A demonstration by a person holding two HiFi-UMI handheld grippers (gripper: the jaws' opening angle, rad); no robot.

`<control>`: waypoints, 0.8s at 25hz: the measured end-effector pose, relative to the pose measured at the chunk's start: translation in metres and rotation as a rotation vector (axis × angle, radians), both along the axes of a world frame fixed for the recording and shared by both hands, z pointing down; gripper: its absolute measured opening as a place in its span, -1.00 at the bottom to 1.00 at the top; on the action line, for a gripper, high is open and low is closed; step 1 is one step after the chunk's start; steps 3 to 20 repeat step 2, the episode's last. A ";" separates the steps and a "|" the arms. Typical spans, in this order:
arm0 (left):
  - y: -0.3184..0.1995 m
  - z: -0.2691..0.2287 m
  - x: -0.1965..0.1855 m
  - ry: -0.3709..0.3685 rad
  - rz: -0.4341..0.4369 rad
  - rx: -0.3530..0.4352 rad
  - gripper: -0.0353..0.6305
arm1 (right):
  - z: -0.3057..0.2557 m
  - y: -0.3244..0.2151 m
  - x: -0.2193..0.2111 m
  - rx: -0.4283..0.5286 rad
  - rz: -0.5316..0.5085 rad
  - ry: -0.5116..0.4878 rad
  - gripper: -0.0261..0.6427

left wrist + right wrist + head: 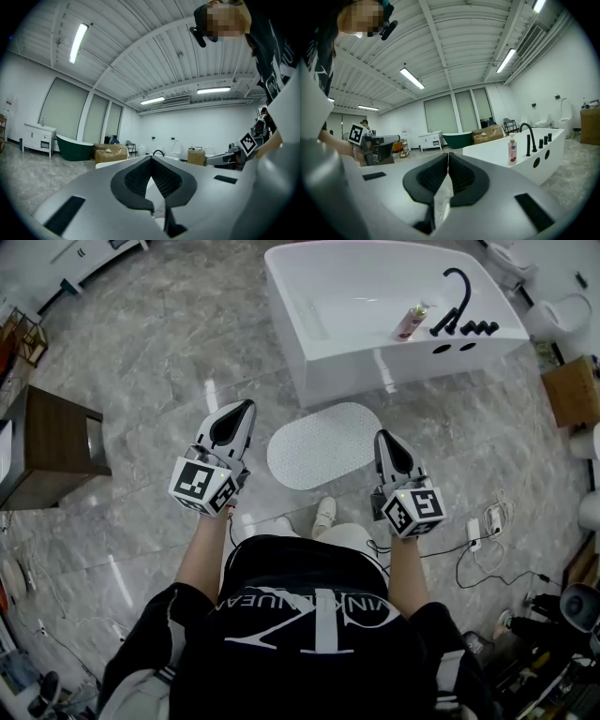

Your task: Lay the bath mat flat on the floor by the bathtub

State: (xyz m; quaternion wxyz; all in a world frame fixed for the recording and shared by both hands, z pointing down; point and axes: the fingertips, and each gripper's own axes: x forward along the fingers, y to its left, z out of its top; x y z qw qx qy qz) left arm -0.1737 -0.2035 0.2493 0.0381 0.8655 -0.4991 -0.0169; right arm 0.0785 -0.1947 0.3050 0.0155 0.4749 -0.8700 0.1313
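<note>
Bath mat [323, 444] lay flat on marble floor [169, 352], just beside white bathtub [375, 296], between tips of both grippers, touching neither. Left gripper [246, 411] jaws pressed together, empty. Right gripper [382, 437] jaws likewise closed, nothing held

Right gripper [448, 155] jaws together; white bathtub [525, 166], pump bottle [512, 151] on rim beyond.

The room is lit brightly and evenly by long white ceiling tube lamps [78, 43]. A soft sheen is seen on the glossy grey marble floor [169, 362]. Both gripper views are bowed and darkened at the corners
</note>
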 end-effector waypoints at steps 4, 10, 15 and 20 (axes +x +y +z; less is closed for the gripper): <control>-0.001 0.001 0.000 -0.003 0.001 -0.003 -0.85 | 0.001 -0.001 0.000 0.001 -0.001 -0.006 -0.84; -0.001 0.001 0.000 -0.003 0.001 -0.003 -0.85 | 0.001 -0.001 0.000 0.001 -0.001 -0.006 -0.84; -0.001 0.001 0.000 -0.003 0.001 -0.003 -0.85 | 0.001 -0.001 0.000 0.001 -0.001 -0.006 -0.84; -0.001 0.001 0.000 -0.003 0.001 -0.003 -0.85 | 0.001 -0.001 0.000 0.001 -0.001 -0.006 -0.84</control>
